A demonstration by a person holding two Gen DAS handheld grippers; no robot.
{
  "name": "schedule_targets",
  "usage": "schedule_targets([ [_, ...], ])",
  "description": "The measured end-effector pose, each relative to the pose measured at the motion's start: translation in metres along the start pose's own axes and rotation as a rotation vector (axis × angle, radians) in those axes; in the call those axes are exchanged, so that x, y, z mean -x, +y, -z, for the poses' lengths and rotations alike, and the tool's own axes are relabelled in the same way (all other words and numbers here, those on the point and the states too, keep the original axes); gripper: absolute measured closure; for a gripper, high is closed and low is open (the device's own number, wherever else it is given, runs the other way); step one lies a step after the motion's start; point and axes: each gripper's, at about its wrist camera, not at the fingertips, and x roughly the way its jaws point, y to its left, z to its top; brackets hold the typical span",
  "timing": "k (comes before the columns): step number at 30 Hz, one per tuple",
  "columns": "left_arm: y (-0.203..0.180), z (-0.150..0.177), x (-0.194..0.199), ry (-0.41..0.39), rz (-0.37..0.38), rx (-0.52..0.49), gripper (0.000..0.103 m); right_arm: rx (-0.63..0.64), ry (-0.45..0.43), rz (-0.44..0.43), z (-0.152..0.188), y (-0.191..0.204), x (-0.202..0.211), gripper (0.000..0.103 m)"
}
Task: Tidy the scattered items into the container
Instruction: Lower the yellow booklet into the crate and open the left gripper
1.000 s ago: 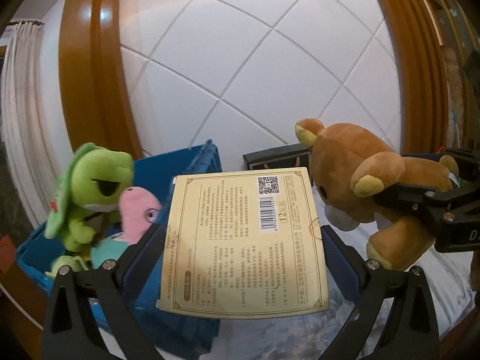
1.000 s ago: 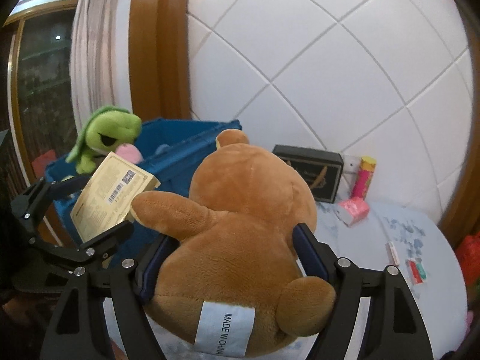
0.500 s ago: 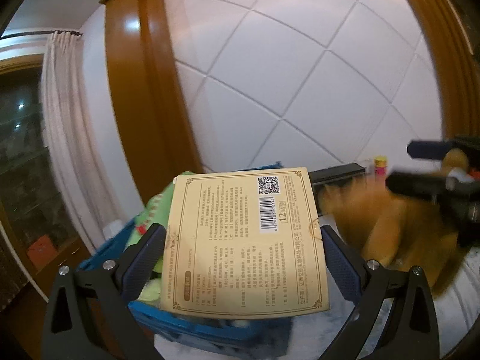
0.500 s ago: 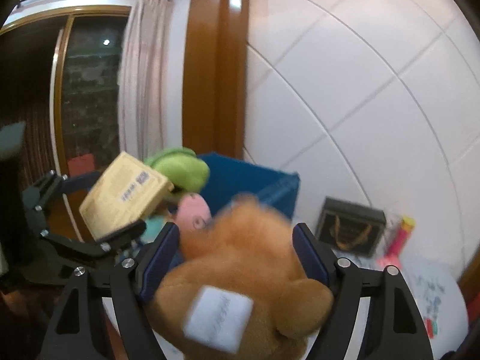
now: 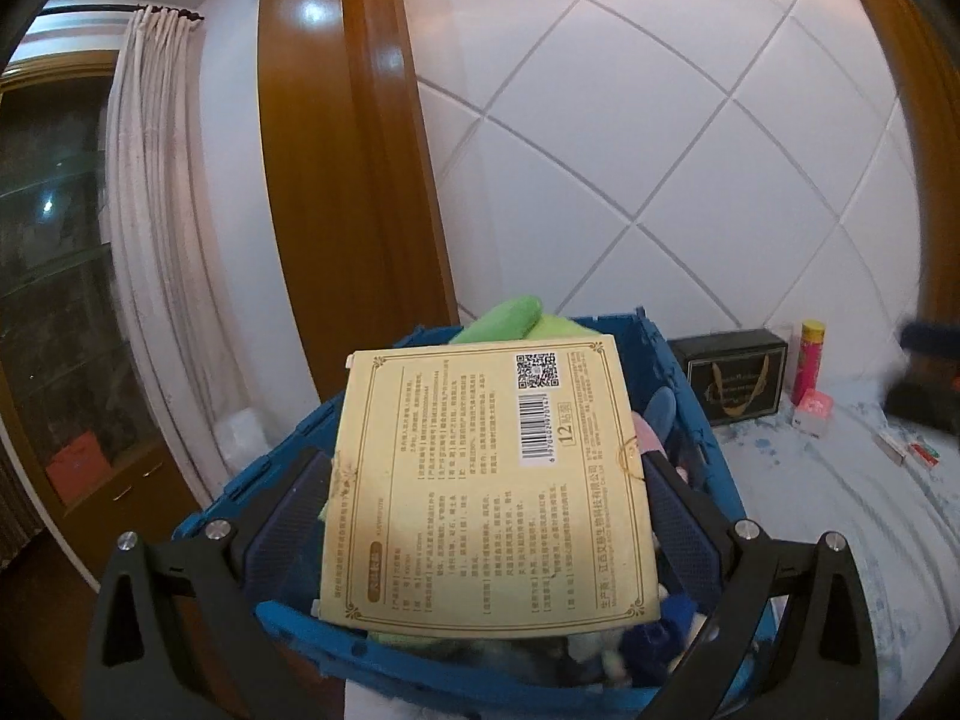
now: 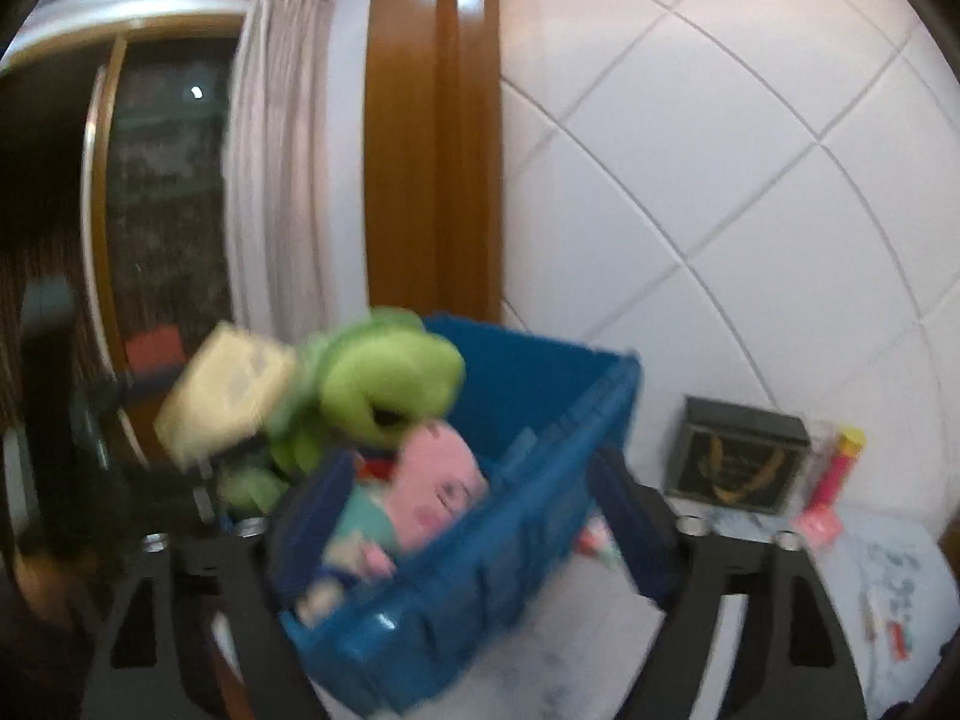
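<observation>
- Left gripper [image 5: 489,516] is clamped on a tan box [image 5: 489,480], held over the blue bin [image 5: 690,378].
- Right gripper [image 6: 474,516]: jaws have just been opening, nothing between them, poised at the bin's near rim.
- Green plush [image 6: 384,384] and pink plush [image 6: 438,486] lie inside the bin; blur hides the rest.
- Open tabletop [image 5: 840,516] lies at three o'clock.

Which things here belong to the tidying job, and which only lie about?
Job:
- blue crate
- yellow box, shut in the left claw, over the crate
- right claw, open and empty
- toys in the crate: green frog, pink plush

Lying about:
- black box
- yellow-capped tube
- curtain
</observation>
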Motion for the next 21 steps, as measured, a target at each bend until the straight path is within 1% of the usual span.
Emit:
schedule_targets([
  [2, 0.000, 0.001, -0.008, 0.012, 0.017, 0.022, 0.001, -0.006, 0.007, 0.022, 0.007, -0.008, 0.002, 0.013],
  [3, -0.003, -0.001, -0.013, 0.019, 0.022, 0.007, 0.001, -0.011, 0.011, 0.036, 0.006, -0.013, 0.003, 0.011],
  [4, -0.004, -0.003, -0.016, 0.026, 0.015, -0.009, 0.001, -0.015, 0.015, 0.050, 0.005, -0.018, 0.004, 0.009],
  [5, -0.005, -0.004, -0.019, 0.035, 0.008, -0.020, 0.001, -0.020, 0.020, 0.065, 0.004, -0.022, 0.005, 0.003],
  [6, -0.005, -0.003, -0.020, 0.038, 0.012, -0.017, 0.001, -0.010, 0.026, 0.071, 0.002, -0.024, 0.003, 0.001],
  [10, -0.008, 0.001, -0.022, 0.057, 0.011, -0.034, 0.001, 0.039, 0.051, 0.093, -0.008, -0.028, -0.007, 0.001],
  [13, -0.006, -0.001, -0.022, 0.058, 0.013, -0.043, 0.001, 0.050, 0.050, 0.099, -0.008, -0.027, -0.016, 0.001],
  [21, 0.000, -0.002, -0.016, 0.025, 0.052, -0.061, 0.001, -0.017, 0.064, 0.147, -0.016, -0.049, -0.037, 0.001],
])
